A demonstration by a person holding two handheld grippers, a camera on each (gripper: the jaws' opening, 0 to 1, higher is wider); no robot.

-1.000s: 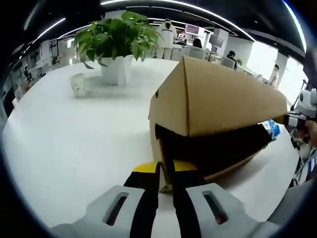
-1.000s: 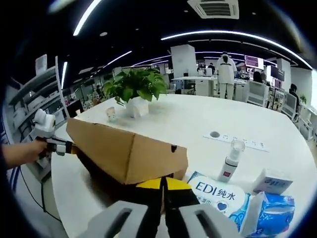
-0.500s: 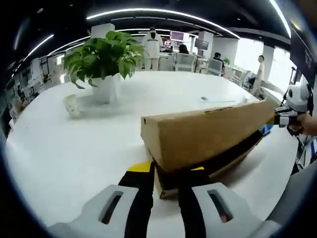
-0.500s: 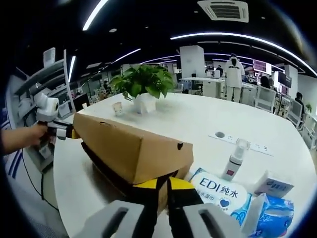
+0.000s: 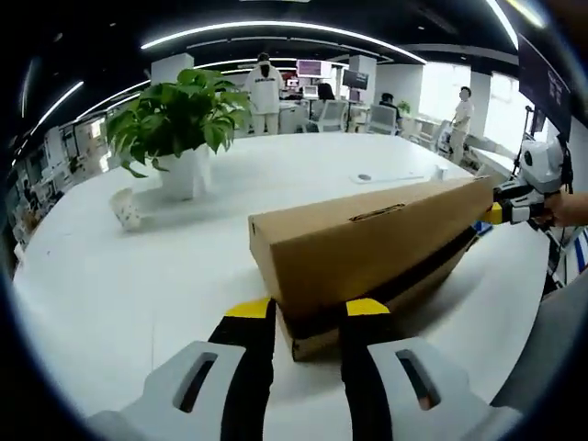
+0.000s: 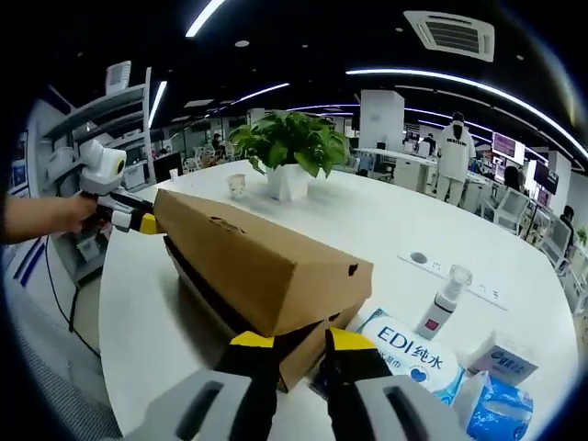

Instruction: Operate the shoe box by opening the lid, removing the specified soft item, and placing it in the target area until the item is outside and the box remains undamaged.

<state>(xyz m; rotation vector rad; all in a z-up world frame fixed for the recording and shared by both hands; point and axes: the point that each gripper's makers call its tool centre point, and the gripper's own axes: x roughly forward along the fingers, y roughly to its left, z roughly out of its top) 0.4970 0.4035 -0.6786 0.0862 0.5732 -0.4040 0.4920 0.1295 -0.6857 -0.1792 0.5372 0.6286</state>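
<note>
A brown cardboard shoe box lies lengthwise on the white table, its lid resting low over the base with a dark gap under it. My left gripper is open, its yellow-tipped jaws on either side of the box's near end. At the opposite end my right gripper is open too, straddling that corner. In the left gripper view the right gripper shows at the far end, held by a hand. In the right gripper view the left gripper shows at the far end. The box's contents are hidden.
A potted plant and a small cup stand beyond the box. Beside the box's right end lie a wipes pack, a spray bottle and tissue packs. People stand in the office behind.
The lid, tilted up high a second ago, has come down nearly flat onto the base. Both grippers' jaws have spread wider apart.
</note>
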